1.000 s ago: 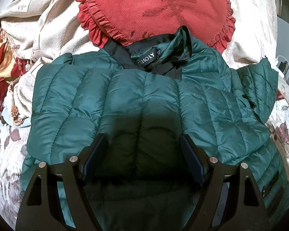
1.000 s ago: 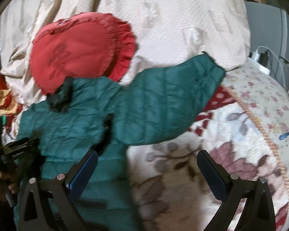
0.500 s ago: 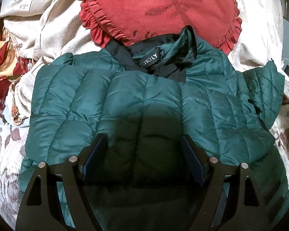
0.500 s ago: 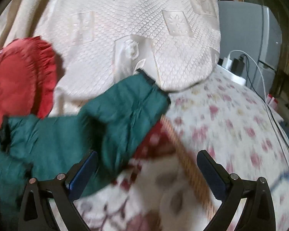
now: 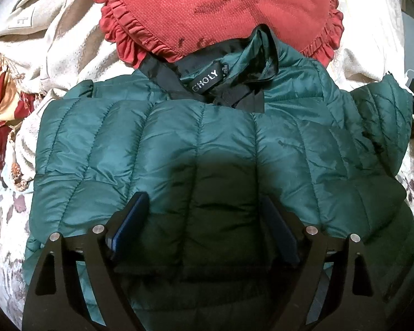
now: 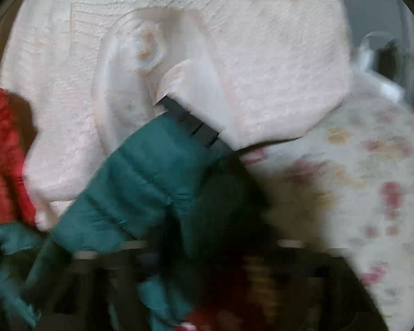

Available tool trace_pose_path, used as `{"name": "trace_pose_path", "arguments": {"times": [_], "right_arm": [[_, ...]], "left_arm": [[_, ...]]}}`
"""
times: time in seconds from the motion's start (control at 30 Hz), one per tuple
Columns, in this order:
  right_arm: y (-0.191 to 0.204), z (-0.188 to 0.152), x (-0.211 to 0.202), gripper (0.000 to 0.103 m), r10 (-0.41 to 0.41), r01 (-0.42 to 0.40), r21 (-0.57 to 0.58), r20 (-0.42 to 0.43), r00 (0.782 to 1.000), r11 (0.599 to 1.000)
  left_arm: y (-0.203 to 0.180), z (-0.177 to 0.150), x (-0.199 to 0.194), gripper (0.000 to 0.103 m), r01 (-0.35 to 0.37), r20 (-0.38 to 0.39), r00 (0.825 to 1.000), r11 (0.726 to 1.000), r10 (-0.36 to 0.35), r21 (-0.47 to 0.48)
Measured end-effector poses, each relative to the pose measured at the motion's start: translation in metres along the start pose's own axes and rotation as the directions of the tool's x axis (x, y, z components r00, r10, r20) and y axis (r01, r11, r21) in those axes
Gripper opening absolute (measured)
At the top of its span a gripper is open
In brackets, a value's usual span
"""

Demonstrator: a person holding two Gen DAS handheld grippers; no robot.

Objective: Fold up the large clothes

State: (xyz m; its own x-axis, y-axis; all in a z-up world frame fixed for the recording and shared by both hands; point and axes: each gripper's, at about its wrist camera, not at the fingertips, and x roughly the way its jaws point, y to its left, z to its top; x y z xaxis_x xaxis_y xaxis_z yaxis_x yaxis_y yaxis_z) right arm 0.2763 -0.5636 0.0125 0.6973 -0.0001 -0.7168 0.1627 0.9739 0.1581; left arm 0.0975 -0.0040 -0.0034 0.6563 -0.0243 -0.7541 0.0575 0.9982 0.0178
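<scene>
Since the earlier frames our right gripper has swung over to the jacket's outstretched sleeve, and its jaws have just been closing. Right view is badly blurred; the sleeve runs down between the fingers, but we cannot tell whether the pads actually pinch it. Black cuff at the sleeve end lies against the cream quilt, flowered bedspread to the right.

Our left gripper has barely shifted, hanging over the lower middle of the green puffer jacket; jaws have just been opening a bit and stand spread wide, blue pads on either side of a quilted panel, nothing pinched.

Jacket lies flat on the bed, collar away from us, black neck label showing, collar touching the red ruffled cushion. One sleeve looks folded across the front. Cream fabric heaped at upper left.
</scene>
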Motion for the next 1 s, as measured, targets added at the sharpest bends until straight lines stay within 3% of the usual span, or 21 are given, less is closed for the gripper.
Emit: {"name": "trace_pose_path", "arguments": {"times": [0.07,0.27,0.4,0.53,0.73,0.9,1.0], "right_arm": [[-0.006,-0.002,-0.019,0.022,0.041,-0.041,0.012,0.039,0.998,0.999],[-0.031,-0.030,-0.127,0.018,-0.047,0.049,-0.012,0.136,0.990,0.999],[-0.056,-0.051,-0.210,0.017,-0.109,0.098,0.085,0.133,0.985,0.992],[-0.049,-0.077,-0.268,0.017,-0.084,0.070,0.105,0.138,0.987,0.992],[0.006,-0.110,-0.290,0.017,-0.024,0.016,0.070,0.114,0.993,0.997],[0.064,-0.139,-0.280,0.017,0.081,-0.083,0.022,0.076,0.994,0.996],[0.093,-0.148,-0.270,0.017,0.133,-0.133,0.006,0.059,0.989,0.991]], "left_arm": [[0.000,0.000,0.000,0.086,0.000,-0.001,1.000,1.000,0.000,-0.003],[0.000,-0.002,-0.009,0.086,0.005,-0.005,1.000,1.000,-0.006,-0.019],[0.001,-0.006,-0.021,0.086,0.015,0.004,1.000,0.999,-0.015,-0.028],[0.000,-0.012,-0.037,0.086,0.016,0.029,0.999,1.000,-0.016,-0.018],[0.009,-0.018,-0.047,0.086,-0.046,0.067,0.997,0.999,0.045,0.002],[0.033,-0.022,-0.067,0.086,-0.054,0.088,0.994,0.998,0.057,-0.034],[0.057,-0.023,-0.082,0.086,-0.107,0.118,0.987,0.993,0.111,-0.045]]}}
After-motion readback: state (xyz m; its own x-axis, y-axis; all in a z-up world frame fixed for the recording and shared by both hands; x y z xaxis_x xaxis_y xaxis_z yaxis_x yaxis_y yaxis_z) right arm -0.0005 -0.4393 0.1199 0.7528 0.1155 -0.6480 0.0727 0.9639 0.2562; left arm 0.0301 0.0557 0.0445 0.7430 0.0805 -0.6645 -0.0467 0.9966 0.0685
